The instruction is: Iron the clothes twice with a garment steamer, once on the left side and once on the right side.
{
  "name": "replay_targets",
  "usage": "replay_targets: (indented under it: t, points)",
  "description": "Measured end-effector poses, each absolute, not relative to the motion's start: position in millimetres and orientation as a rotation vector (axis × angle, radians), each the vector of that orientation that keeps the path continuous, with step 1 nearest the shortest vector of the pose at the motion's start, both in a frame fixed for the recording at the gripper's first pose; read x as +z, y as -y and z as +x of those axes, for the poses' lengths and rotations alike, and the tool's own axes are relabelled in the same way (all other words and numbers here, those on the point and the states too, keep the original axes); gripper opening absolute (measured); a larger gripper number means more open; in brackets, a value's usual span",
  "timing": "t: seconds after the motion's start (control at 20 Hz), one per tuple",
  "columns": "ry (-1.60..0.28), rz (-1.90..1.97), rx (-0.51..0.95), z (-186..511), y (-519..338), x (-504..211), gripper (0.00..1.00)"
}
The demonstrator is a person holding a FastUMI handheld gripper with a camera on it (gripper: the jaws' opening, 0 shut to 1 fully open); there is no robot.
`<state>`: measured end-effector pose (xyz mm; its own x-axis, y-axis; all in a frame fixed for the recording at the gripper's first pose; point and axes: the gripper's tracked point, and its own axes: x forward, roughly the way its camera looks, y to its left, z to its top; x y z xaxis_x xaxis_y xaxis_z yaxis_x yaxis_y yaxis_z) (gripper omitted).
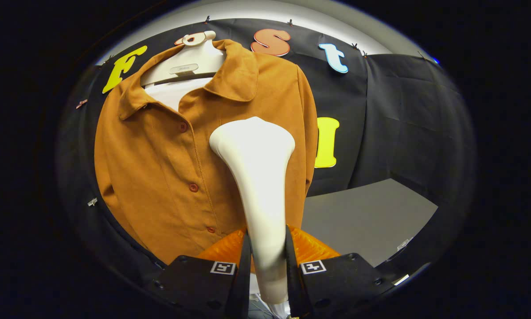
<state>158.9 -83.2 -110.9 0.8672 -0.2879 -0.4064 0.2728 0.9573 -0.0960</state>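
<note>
Gripper (pixel 268 254) fingers clamp the white plastic garment steamer (pixel 259 177), head against the rust-brown buttoned shirt (pixel 159 168), grey tabletop (pixel 363 217) beyond.

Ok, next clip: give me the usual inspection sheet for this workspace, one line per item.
Surface: grey table beyond the fingers, beside the shirt.
Job's things: brown buttoned shirt hanging on a white mannequin hanger; white garment steamer, its wide head in front of the shirt, beside the button row; contact cannot be judged.
Clutter: nothing seen.
Grippers: gripper shut on the steamer's handle, both fingers pressing its sides.
Cables: nothing seen.
Surroundings: black cloth booth wall behind shirt and table.
</note>
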Motion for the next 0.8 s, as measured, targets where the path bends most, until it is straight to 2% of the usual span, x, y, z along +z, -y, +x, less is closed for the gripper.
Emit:
replay_targets:
  t: [0.8]
  points:
    - [-0.729, 0.000, -0.329, 128, 97, -237, 0.39]
